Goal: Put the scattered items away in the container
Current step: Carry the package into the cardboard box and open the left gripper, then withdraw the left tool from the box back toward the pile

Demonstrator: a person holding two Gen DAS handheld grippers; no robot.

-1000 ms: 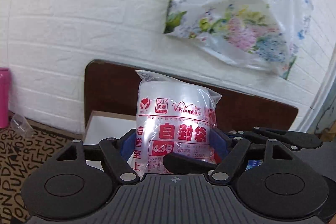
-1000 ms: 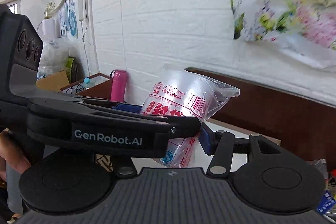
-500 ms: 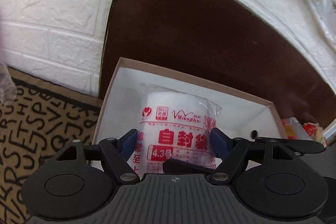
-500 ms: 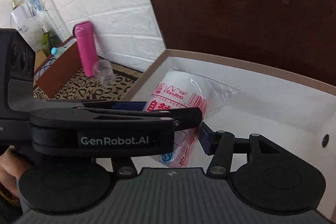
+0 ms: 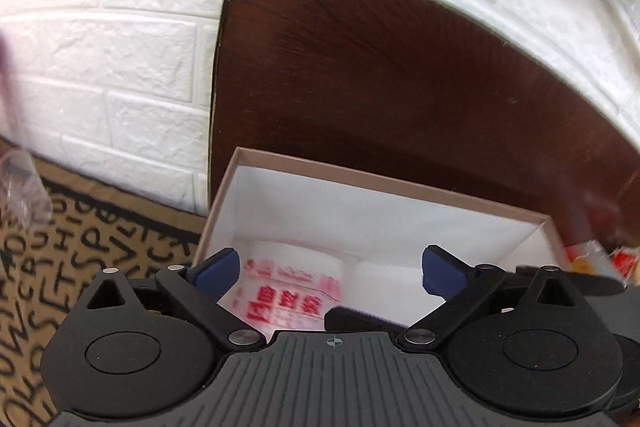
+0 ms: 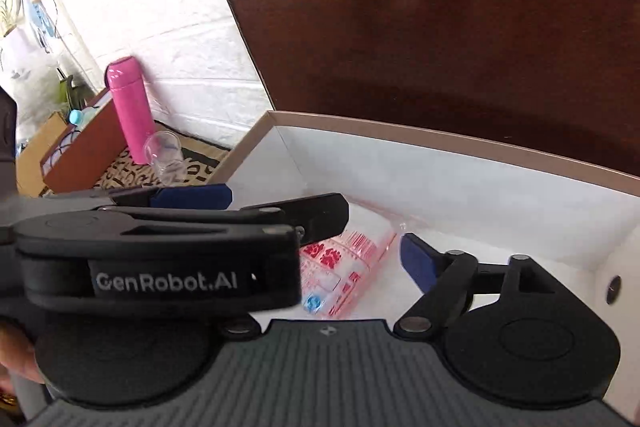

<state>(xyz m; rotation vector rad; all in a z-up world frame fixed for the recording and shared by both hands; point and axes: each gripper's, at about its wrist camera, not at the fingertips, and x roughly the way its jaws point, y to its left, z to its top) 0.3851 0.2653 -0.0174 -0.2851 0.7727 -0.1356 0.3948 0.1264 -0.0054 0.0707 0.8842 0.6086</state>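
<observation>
A clear pack of zip bags with red print (image 5: 292,291) lies on the floor of the white box with a tan rim (image 5: 384,183). My left gripper (image 5: 330,267) is open just above the pack, its blue pads apart and free of it. In the right wrist view the pack (image 6: 344,267) lies in the box (image 6: 460,143) below the left gripper's black body, which hides my right gripper's left finger. My right gripper (image 6: 316,227) is open and empty over the box, its right blue pad (image 6: 416,259) showing.
A dark wooden board (image 5: 400,75) leans on the white brick wall behind the box. A pink bottle (image 6: 130,107) and a clear cup (image 6: 164,151) stand on the lettered mat (image 5: 60,251) to the left. Snack packets (image 5: 600,259) lie right of the box.
Both grippers have tilted down over the box. My left gripper has opened and let go of the pack, which now lies on the box floor. My right gripper has also opened wider.
</observation>
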